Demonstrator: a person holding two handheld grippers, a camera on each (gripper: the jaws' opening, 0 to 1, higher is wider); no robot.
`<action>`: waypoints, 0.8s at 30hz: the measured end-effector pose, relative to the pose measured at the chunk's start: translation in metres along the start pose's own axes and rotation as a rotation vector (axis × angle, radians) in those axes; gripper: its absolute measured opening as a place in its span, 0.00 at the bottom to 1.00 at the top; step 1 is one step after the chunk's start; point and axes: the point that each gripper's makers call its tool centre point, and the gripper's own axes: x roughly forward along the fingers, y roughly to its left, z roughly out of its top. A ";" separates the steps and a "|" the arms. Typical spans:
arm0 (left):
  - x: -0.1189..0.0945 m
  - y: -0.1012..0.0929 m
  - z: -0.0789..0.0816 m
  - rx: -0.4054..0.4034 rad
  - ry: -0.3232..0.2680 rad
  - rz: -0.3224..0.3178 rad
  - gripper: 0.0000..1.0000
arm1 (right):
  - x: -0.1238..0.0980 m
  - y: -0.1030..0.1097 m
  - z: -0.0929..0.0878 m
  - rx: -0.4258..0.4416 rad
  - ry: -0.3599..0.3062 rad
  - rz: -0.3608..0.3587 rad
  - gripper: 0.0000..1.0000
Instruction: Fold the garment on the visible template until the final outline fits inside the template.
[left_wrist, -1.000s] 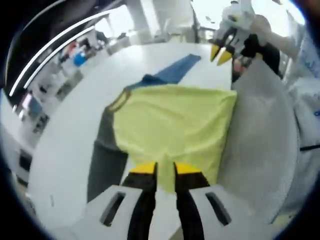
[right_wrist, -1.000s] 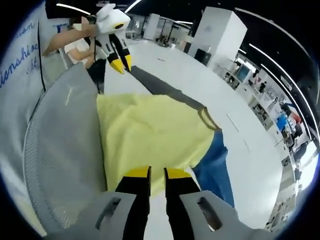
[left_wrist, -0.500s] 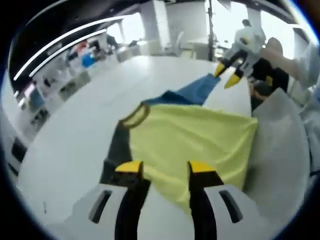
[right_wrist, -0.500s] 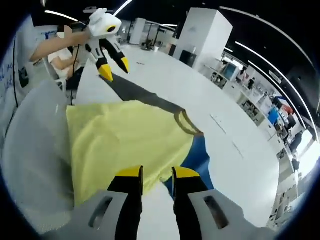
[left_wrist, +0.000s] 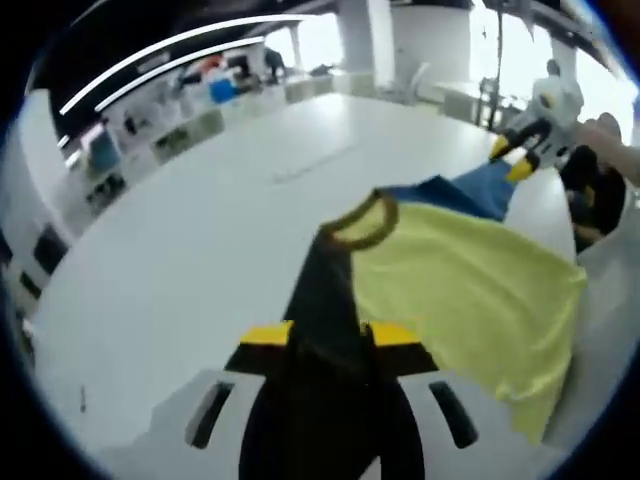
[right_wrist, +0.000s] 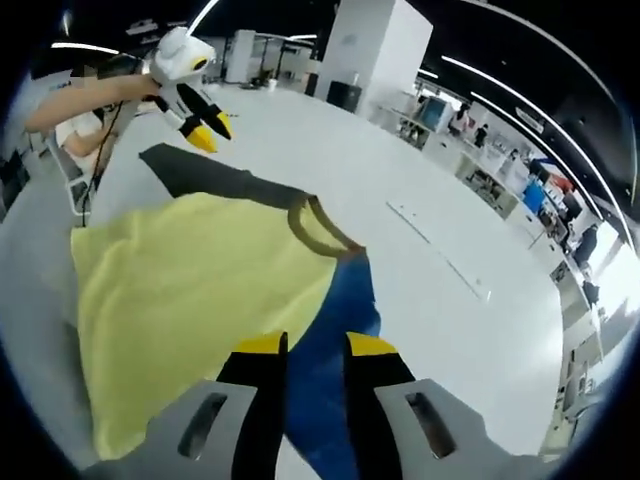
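garment: yellow shirt (left_wrist: 470, 290) with olive collar (left_wrist: 358, 222), spread flat on white surface (left_wrist: 180, 250) | dark grey sleeve (left_wrist: 325, 300) runs between left tool (left_wrist: 330, 338) jaws, jaws apart | blue sleeve (right_wrist: 325, 340) lies between right tool (right_wrist: 314, 347) jaws, jaws apart | each tool shows far off in the other's view
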 end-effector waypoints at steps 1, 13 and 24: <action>0.004 0.004 -0.002 -0.008 0.006 0.003 0.24 | 0.003 -0.003 -0.001 0.003 0.004 -0.001 0.21; 0.044 0.027 -0.024 -0.049 0.089 0.002 0.22 | 0.044 -0.035 -0.015 0.074 0.041 0.000 0.19; 0.064 0.033 -0.036 -0.066 0.142 -0.010 0.19 | 0.066 -0.051 -0.025 0.121 0.058 0.010 0.19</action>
